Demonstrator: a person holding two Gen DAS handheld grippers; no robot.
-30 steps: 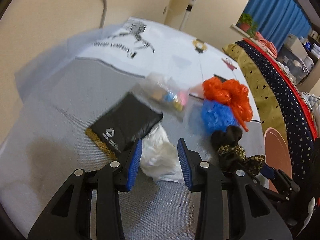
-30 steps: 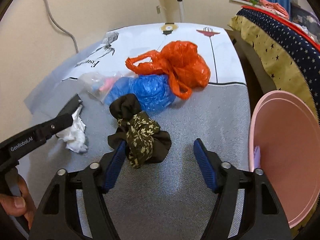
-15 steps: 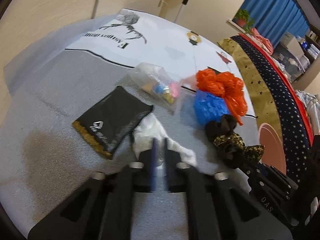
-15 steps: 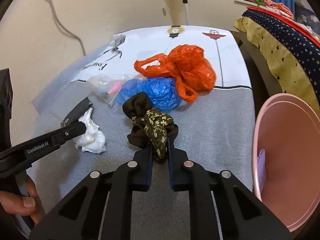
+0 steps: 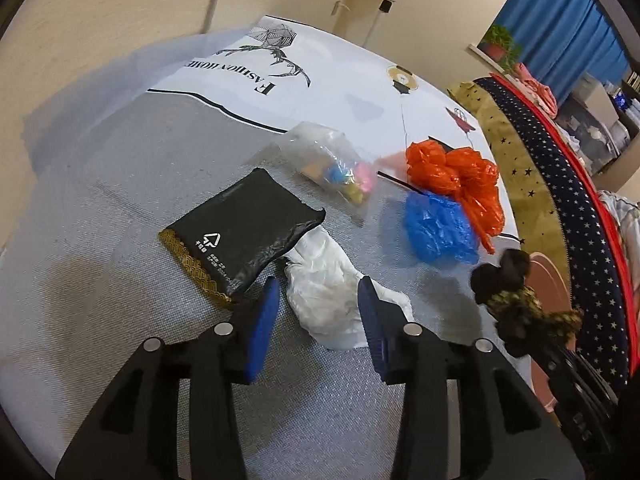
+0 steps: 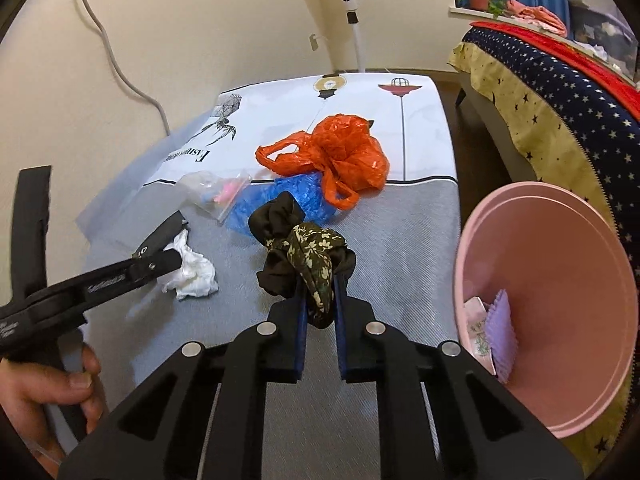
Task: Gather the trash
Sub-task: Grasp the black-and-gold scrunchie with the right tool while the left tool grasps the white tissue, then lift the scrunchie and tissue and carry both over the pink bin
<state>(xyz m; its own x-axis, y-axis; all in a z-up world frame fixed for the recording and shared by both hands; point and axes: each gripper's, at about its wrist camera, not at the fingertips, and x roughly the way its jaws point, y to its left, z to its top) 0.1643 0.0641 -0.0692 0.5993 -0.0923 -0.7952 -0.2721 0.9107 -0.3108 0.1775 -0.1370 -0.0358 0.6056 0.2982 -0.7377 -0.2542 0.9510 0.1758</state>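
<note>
A crumpled white tissue (image 5: 324, 300) lies on the grey table cloth between the fingers of my left gripper (image 5: 318, 284). Its jaws are opening and the pads stand apart from the tissue's sides. My right gripper (image 6: 320, 292) is shut on a black cloth with a floral print (image 6: 308, 248), held a little above the table. The same cloth (image 5: 516, 300) shows at the right of the left wrist view. A pink bin (image 6: 560, 280) stands tilted at the table's right edge, with a few scraps inside. The left gripper (image 6: 168, 260) appears from the side beside the tissue (image 6: 192, 276).
A black pouch (image 5: 240, 232) lies left of the tissue. Behind it sit a clear bag of small coloured bits (image 5: 332, 164), a blue plastic bag (image 5: 436, 228) and an orange one (image 5: 456, 172). A fan pole (image 6: 352, 12) and a star-patterned bed (image 6: 560, 92) lie beyond. A hand (image 6: 40, 392) holds the left gripper.
My left gripper went from apart to fully shut by the tissue and now stands apart again around it. My right gripper closed on the floral cloth and has raised it slightly.
</note>
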